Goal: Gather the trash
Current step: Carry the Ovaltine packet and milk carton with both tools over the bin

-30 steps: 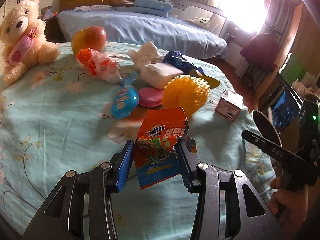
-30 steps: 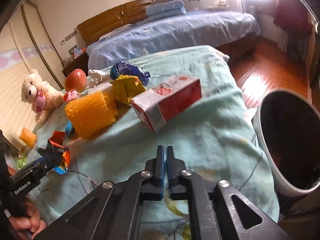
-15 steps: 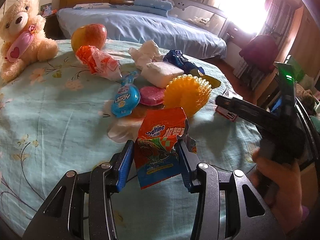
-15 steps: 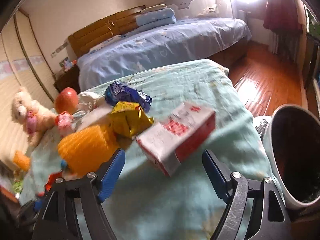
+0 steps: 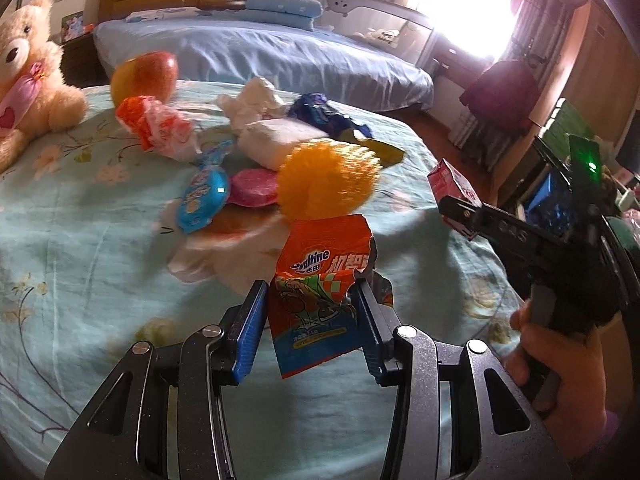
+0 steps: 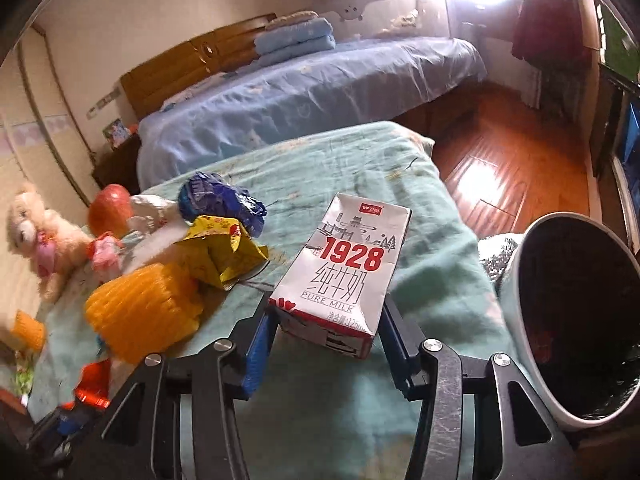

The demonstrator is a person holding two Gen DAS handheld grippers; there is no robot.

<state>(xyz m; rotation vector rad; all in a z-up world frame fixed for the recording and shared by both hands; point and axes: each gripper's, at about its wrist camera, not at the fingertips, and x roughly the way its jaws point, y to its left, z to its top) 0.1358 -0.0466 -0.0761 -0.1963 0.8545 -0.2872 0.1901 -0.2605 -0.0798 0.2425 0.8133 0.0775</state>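
Nearest in the left view: left gripper [image 5: 310, 286], jaws partly apart and clamped on a torn orange wrapper [image 5: 316, 300], held upright clear of the bedspread [image 5: 80, 248]. Grips it only by the 2 side edges. Thin foil, so likely to slide or fold out if swung fast toward the bin.

Nearest in the right view: right gripper [image 6: 326, 312], jaws closing at roughly half width, with the milk carton [image 6: 348, 264] between them. Pads seemingly meeting its 2 long sides at the near end only, far end pointing away. Could pivot or drop out under its own weight if lifted before a full squeeze. Could also buckle and leak any leftover milk if squeezed too hard.

Just right of the carton: bin [image 6: 516, 280], dark inside, standing at the bed's edge. Short carry, yet easy to clip the rim and knock the carton to the floor.

Farther back on the bedspread: orange spiky ball [image 5: 328, 180], yellow wrapper [image 6: 224, 252], blue wrapper [image 6: 220, 200], crumpled tissue [image 5: 256, 100], all close together. Easy to drag a neighbour along on a later pick.

Beyond those: apple [image 5: 144, 76] and teddy bear [image 5: 28, 72], judged not trash, so wrong to bin.

Both hands loaded at once: some risk of the 2 grippers colliding over the 1 bin.
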